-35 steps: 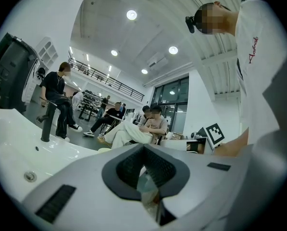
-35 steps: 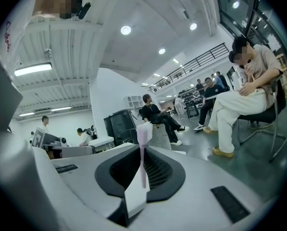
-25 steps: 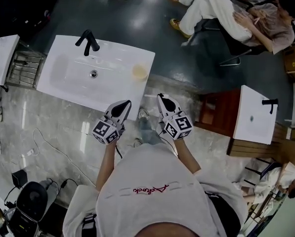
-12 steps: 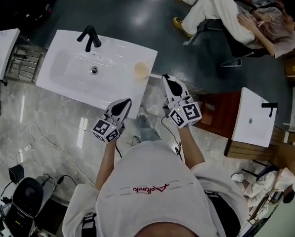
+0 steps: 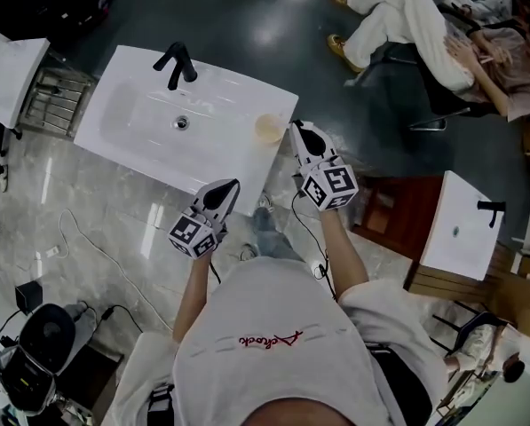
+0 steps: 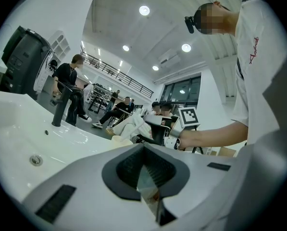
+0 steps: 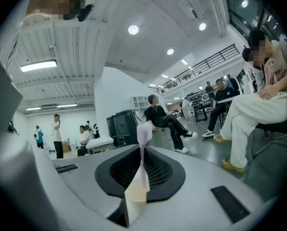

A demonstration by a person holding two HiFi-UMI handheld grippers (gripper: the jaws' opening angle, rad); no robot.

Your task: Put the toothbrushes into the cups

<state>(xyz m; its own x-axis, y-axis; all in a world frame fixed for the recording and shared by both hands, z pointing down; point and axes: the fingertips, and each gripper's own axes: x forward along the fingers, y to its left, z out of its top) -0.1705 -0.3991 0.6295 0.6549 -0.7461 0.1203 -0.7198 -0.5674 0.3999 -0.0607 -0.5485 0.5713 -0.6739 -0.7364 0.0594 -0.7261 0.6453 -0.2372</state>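
Note:
A pale cup (image 5: 269, 129) stands on the right corner of the white sink (image 5: 140, 140). My right gripper (image 5: 298, 130) hovers just right of the cup. In the right gripper view it (image 7: 142, 153) is shut on a toothbrush (image 7: 143, 134) with a cream handle and a pinkish head that sticks out forward. My left gripper (image 5: 229, 187) stays at the sink's near edge. In the left gripper view its jaws (image 6: 144, 150) are closed on a thin translucent piece (image 6: 148, 189), seemingly a toothbrush handle. That view also shows the cup (image 6: 121, 139).
A black faucet (image 5: 177, 65) and a drain (image 5: 182, 122) lie on the sink's far side. A second white sink (image 5: 460, 224) stands to the right. Seated people (image 5: 424, 25) are beyond, and cables (image 5: 87, 256) lie on the marble floor.
My right gripper has moved forward and up from beside my body to just right of the cup. The left gripper has hardly moved.

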